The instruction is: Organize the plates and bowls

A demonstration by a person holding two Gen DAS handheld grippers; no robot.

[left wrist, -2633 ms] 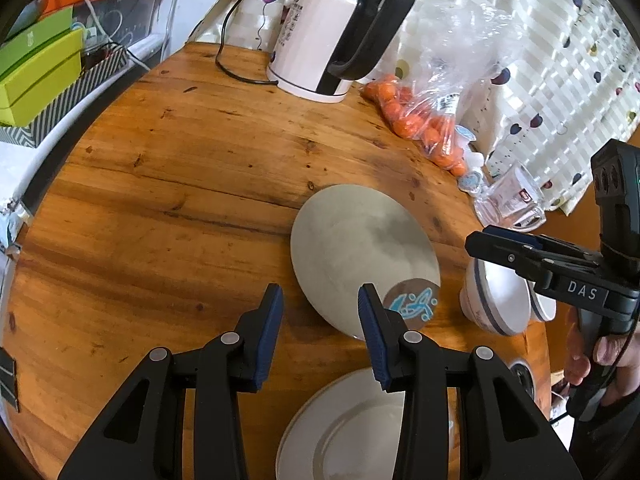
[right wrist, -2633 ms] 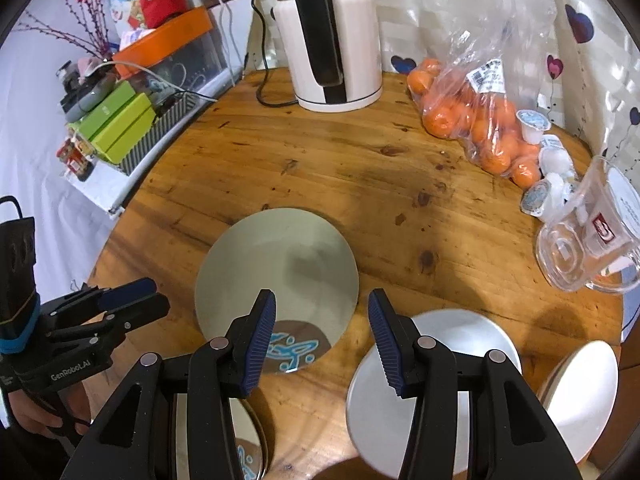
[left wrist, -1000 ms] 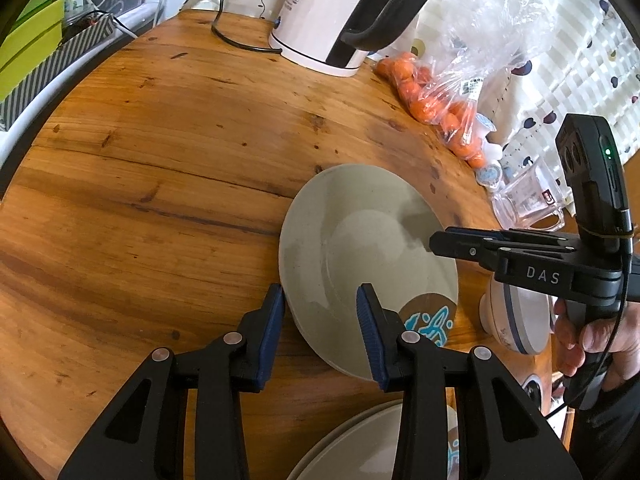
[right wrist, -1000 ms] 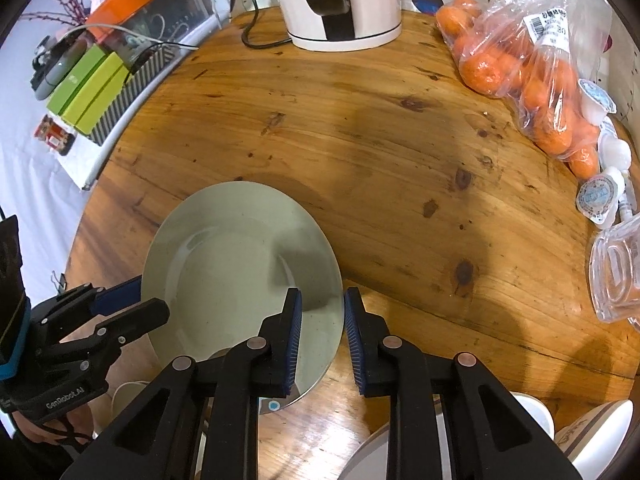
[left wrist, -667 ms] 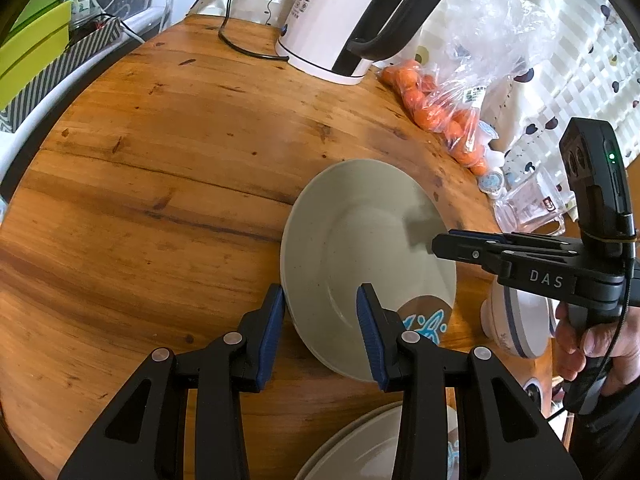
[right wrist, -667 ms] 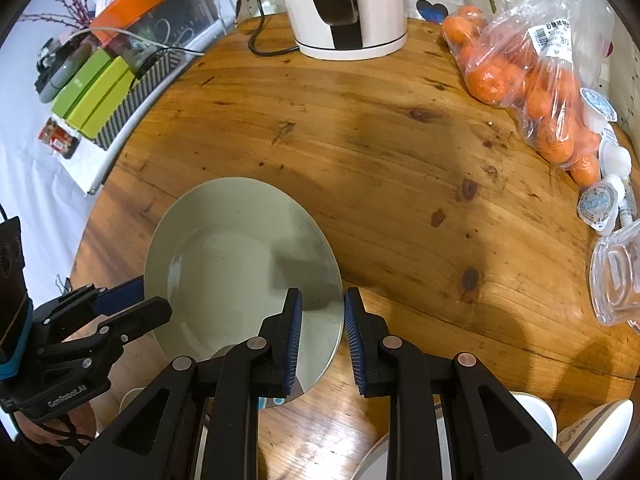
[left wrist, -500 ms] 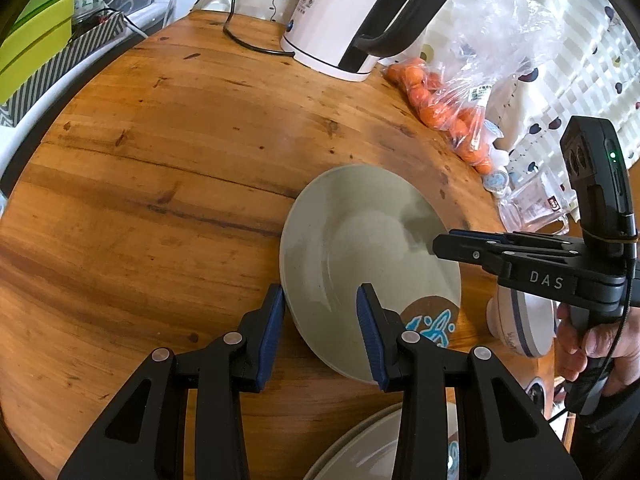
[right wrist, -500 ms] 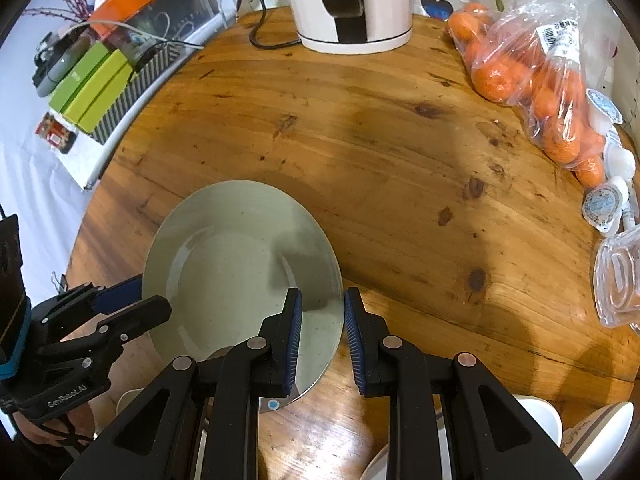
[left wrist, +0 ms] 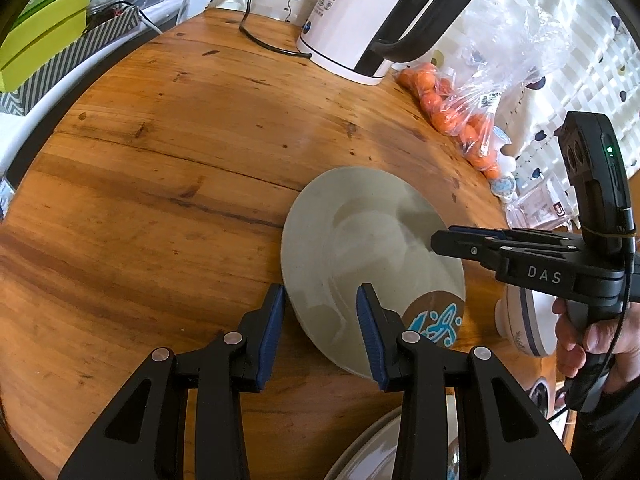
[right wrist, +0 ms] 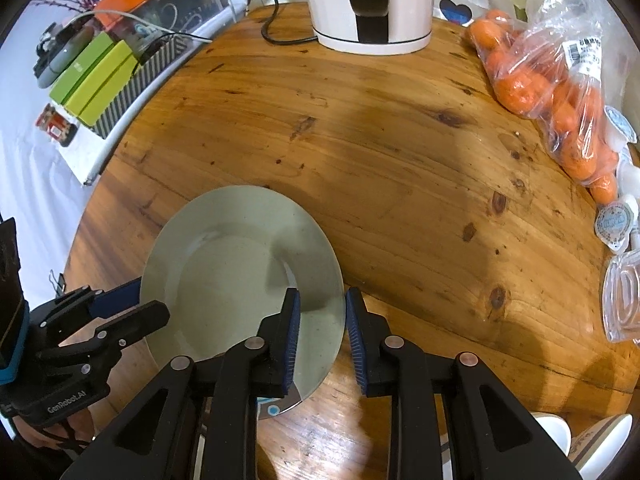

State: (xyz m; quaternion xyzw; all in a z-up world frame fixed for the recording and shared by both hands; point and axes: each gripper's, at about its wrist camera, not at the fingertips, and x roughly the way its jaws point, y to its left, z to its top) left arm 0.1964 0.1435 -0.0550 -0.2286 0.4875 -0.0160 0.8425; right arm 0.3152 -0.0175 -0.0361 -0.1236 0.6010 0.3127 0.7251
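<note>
A pale grey-green plate (left wrist: pixel 360 248) with a blue pattern on a brown patch rests on the round wooden table (left wrist: pixel 160 160). My right gripper (right wrist: pixel 320 312) is shut on the plate's (right wrist: pixel 232 272) right rim. My left gripper (left wrist: pixel 320 312) is open, its fingers astride the plate's near-left rim without closing on it. A second plate (left wrist: pixel 384 452) lies at the bottom of the left wrist view. A white bowl with a grey band (left wrist: pixel 520 320) sits behind the right gripper (left wrist: pixel 460 240).
A white and black electric kettle (left wrist: pixel 372 20) stands at the back with its cable. A bag of oranges (right wrist: pixel 552 80), small sealed cups (right wrist: pixel 612 220) and a clear glass jug (right wrist: pixel 624 304) line the right edge. Green boxes (right wrist: pixel 96 80) sit off the table's left.
My right gripper closed on the plate's rim about a second ago and still holds it. The plate has shifted slightly. My left gripper stays open at the plate's other side.
</note>
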